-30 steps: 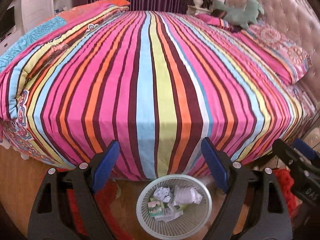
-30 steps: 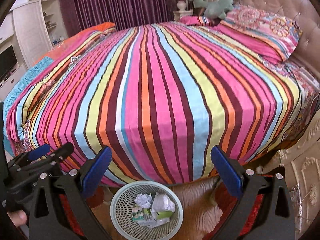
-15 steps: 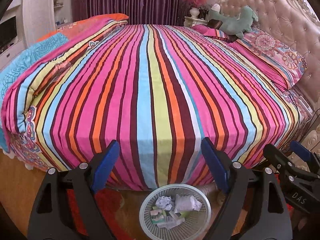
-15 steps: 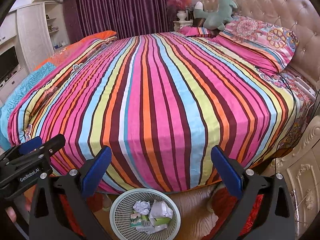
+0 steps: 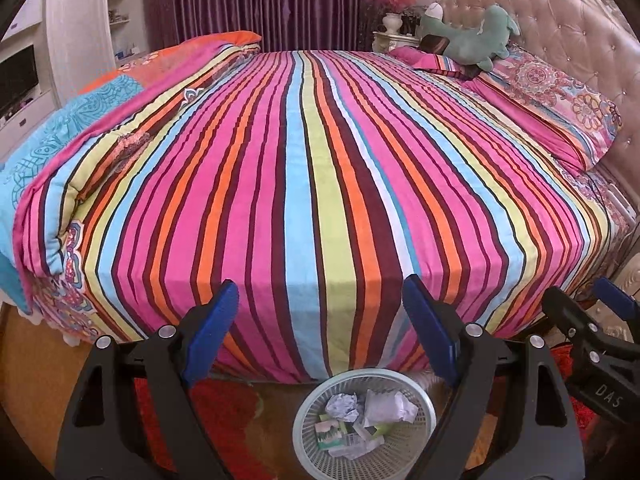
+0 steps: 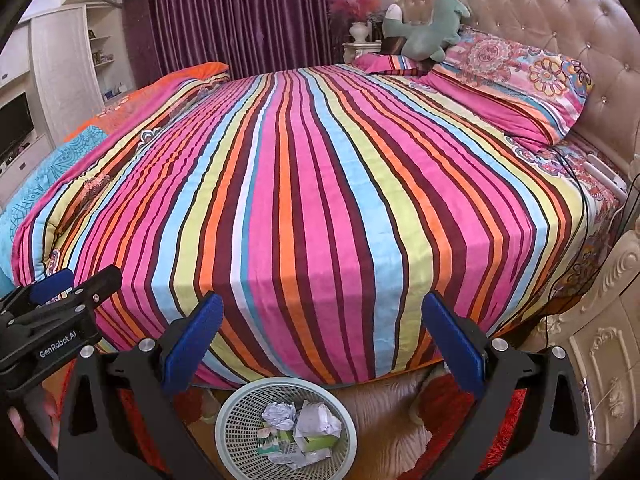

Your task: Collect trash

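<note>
Apparently little is left to collect: going left to right, the folded turquoise-and-orange quilt (image 5: pixel 60 132) and the striped multicoloured bedspread (image 5: pixel 320 184) show no litter. The left gripper (image 5: pixel 320 332) hangs with fingers released, grasping nothing; below it the round pale-green mesh plastic basket (image 5: pixel 416 436) on the floor holds the crumpled white paper and green cartons (image 5: pixel 360 420). The right gripper (image 6: pixel 320 344) is equally spread and empty. Best practice: scan the bed edges and red rug (image 6: pixel 500 452) before finishing.

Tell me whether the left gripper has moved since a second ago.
Yes. The left gripper has tilted up: the bed's near edge and the basket sit lower in its view.
</note>
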`<state>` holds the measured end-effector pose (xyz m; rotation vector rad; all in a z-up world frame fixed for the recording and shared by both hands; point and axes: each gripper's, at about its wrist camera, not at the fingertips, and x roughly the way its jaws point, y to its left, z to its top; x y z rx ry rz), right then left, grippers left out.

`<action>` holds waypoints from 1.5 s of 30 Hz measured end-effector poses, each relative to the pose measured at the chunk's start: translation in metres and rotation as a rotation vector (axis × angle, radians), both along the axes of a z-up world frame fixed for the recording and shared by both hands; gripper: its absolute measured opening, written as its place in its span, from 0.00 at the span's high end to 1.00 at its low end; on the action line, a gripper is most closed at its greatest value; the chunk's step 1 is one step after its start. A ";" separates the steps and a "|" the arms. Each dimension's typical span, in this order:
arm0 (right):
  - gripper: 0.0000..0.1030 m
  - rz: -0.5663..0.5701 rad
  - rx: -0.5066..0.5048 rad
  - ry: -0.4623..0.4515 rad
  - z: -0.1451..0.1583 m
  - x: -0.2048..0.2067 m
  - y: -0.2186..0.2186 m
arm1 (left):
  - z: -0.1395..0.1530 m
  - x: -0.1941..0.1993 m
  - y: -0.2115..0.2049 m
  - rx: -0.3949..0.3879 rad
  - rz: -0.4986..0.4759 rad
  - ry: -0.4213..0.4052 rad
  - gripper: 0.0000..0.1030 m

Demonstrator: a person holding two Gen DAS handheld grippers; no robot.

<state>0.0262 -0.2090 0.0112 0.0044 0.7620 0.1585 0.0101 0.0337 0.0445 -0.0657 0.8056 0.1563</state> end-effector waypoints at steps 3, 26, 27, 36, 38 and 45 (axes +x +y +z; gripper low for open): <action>0.08 -0.001 0.002 -0.005 0.002 -0.001 0.000 | 0.001 0.001 -0.001 0.004 -0.003 -0.003 0.21; 0.08 0.001 0.001 -0.018 0.006 -0.002 -0.002 | 0.005 0.001 -0.004 0.031 -0.008 -0.004 0.21; 0.08 0.000 0.001 -0.019 0.006 -0.002 -0.002 | 0.005 0.001 -0.004 0.039 -0.006 -0.003 0.21; 0.08 -0.003 -0.003 -0.032 0.008 -0.003 -0.003 | 0.008 0.002 -0.001 0.026 -0.001 -0.012 0.21; 0.08 -0.002 0.001 -0.030 0.008 -0.002 -0.004 | 0.008 0.002 -0.001 0.024 -0.005 -0.014 0.21; 0.08 -0.005 0.002 -0.030 0.009 -0.002 -0.003 | 0.010 0.000 -0.004 0.028 -0.009 -0.025 0.11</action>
